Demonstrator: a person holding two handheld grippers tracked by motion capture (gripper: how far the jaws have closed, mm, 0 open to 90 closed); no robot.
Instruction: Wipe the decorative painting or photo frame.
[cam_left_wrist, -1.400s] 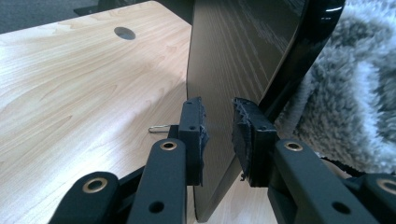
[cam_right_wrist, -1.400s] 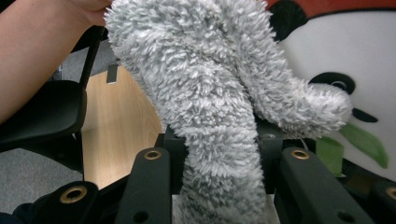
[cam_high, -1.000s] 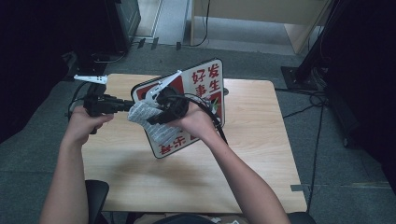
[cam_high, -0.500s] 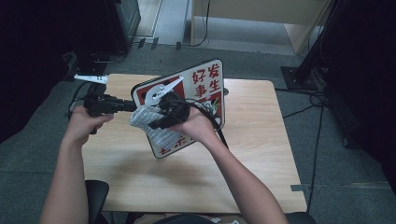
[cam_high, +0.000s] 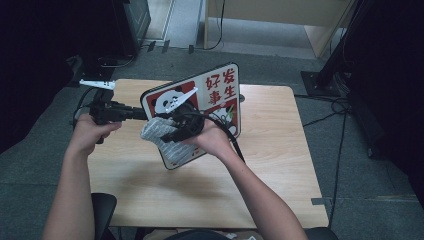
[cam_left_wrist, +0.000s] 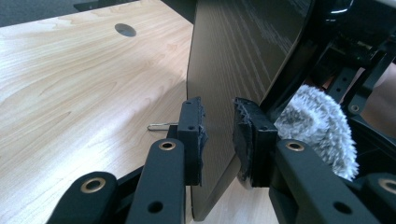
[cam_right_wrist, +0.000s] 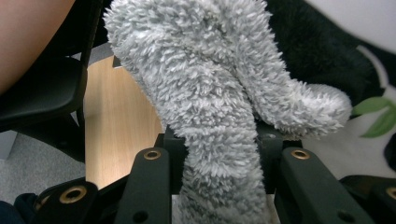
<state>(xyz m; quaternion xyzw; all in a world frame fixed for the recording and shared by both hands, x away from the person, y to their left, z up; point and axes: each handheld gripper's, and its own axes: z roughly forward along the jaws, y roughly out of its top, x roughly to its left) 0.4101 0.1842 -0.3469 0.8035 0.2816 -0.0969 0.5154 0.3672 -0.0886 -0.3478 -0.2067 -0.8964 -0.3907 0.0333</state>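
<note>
**Panda board held on edge, fluffy cloth pressed to its face**

The panda board (cam_high: 200, 107) stands tilted above the middle of the desk (cam_high: 280, 165), printed face toward the person and leaning back; its long axis runs from the lower left corner near the person up to the far right corner, where the red characters sit; in the left gripper view its dark wood-grain back (cam_left_wrist: 238, 56) rises nearly upright from the desk, edge on to the camera.

The left gripper (cam_high: 142, 114) comes in level from the left, its jaws clamped on the board's left edge, one pad on the back and one on the front; the right gripper (cam_high: 167, 134) lies across the lower part of the printed face, its jaws closed on the grey fluffy cloth (cam_high: 156, 131); in the right gripper view the cloth (cam_right_wrist: 210, 107) rises thick between the two jaws and folds over to the right against the panda print; in the left gripper view a tuft of it (cam_left_wrist: 317, 126) shows just behind the board.

A round cable hole (cam_left_wrist: 125, 30) lies in the desk well beyond the board; black cables (cam_high: 232, 140) trail from the right gripper toward the person; a black equipment stand (cam_high: 330, 75) stands on the floor past the desk's far right corner, well apart from the work.
</note>
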